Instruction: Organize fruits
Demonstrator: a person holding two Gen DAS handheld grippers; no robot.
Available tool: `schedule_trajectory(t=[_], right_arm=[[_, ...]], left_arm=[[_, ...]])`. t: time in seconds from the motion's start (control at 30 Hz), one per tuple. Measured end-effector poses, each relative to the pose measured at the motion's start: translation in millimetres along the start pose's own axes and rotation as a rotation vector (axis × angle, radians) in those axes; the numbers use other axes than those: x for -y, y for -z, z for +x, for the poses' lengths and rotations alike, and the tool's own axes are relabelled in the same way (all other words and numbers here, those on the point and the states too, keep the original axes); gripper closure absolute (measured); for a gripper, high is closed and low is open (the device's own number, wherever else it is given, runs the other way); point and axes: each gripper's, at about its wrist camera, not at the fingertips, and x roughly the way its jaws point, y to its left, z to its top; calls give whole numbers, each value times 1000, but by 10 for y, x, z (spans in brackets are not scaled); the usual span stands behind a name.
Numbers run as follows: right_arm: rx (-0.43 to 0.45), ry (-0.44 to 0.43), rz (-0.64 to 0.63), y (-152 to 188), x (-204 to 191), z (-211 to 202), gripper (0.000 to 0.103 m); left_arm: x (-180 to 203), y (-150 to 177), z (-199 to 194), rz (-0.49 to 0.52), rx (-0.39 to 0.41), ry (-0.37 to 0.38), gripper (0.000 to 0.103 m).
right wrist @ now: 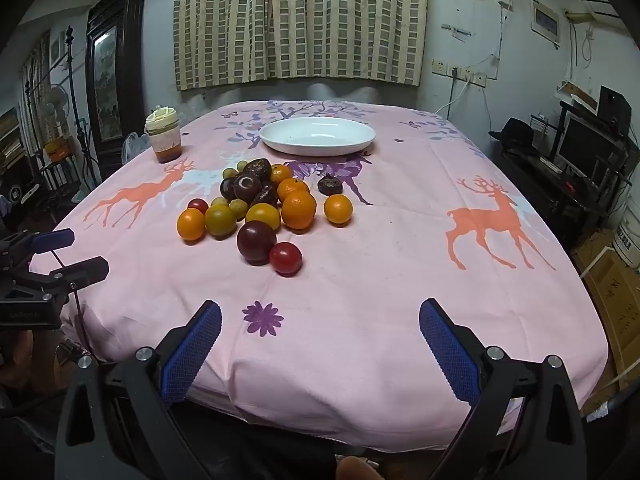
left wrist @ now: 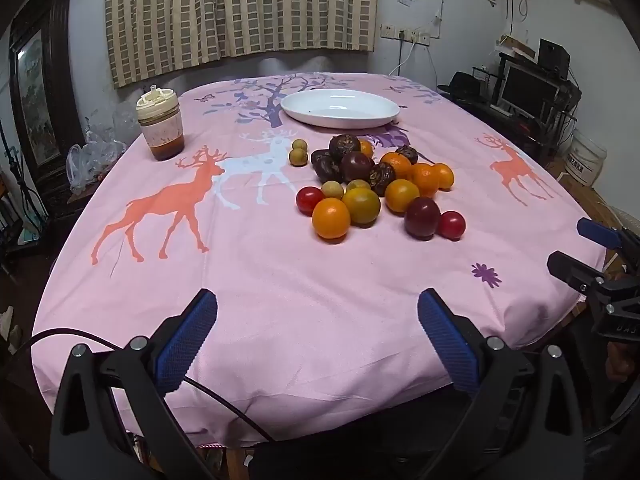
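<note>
Two hand-held tools hover at the near edge of a table (right wrist: 360,380) draped in a pink cloth printed with deer. The left tool (left wrist: 318,344) has its blue-padded fingers spread wide with nothing between them; the right tool (right wrist: 320,352) is just as wide and just as empty. Both tilt downward toward the cloth, side by side, each visible at the margin of the other's view.

Ahead lies bare cloth, then the fruit pile (right wrist: 260,208) near the middle of the table. From the right tool the pile sits ahead and a little to the left; from the left tool it sits ahead and a little to the right — so it lies roughly between the two. Its closest pieces are a red tomato (right wrist: 285,258) touching a dark plum (right wrist: 256,242) on the pile's right side, which looks nearer the right tool. An orange fruit (left wrist: 331,218) at the pile's front left looks better placed for the left tool. Behind these, oranges, small green fruits and dark wrinkled fruits crowd together, touching.

Beyond the pile — well apart from both tools — an empty white dish (right wrist: 318,136) sits with its long axis running left to right, the likely destination. A lidded jar (right wrist: 163,136) stands far left.
</note>
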Motion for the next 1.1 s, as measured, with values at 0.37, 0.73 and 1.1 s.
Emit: schedule_trajectory(t=[0.37, 0.73, 1.1], right_arm=[[3, -2, 0, 4, -8, -2, 4], [3, -4, -2, -5, 13, 9, 4], [3, -7, -5, 16, -5, -6, 4]], left_arm=[[7, 17, 35, 3, -3, -12, 5], [6, 30, 16, 3, -7, -14, 5], [-18, 66, 46, 4, -9, -17, 5]])
